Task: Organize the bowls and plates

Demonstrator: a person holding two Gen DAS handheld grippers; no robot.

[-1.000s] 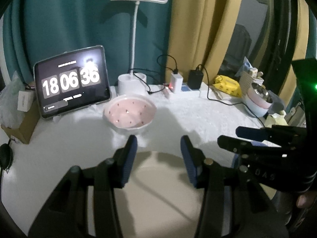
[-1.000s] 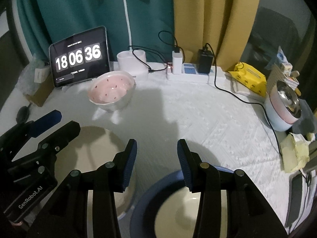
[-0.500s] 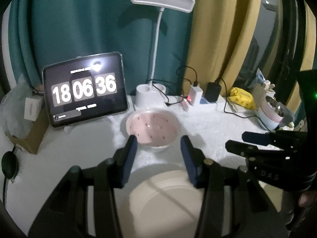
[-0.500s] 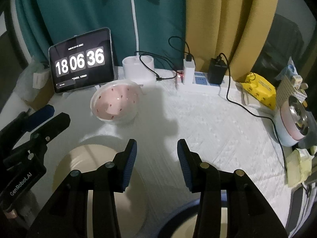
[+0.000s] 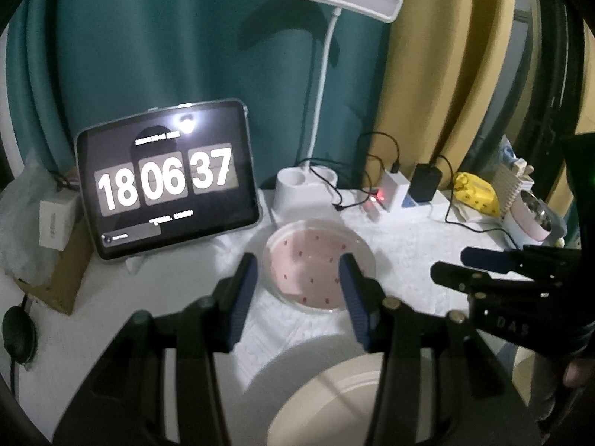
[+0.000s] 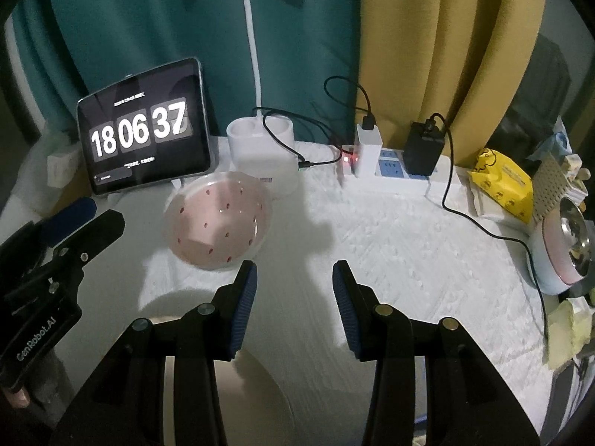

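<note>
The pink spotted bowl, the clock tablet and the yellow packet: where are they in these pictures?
pink spotted bowl (image 5: 316, 267): left wrist view, inner bottom.
clock tablet (image 6: 143, 135): right wrist view, middle of screen.
yellow packet (image 6: 504, 182): right wrist view, top face.

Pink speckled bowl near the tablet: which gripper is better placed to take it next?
Probably left. The left gripper is open and framing the pink speckled bowl; the right gripper faces bare white cloth, with the bowl off to its left.

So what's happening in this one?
A person holds two handheld grippers over a white-covered table with dishes to tidy. Left gripper and right gripper are both open and empty. The left one is lined up on the pink speckled bowl; a cream plate lies nearer.
</note>
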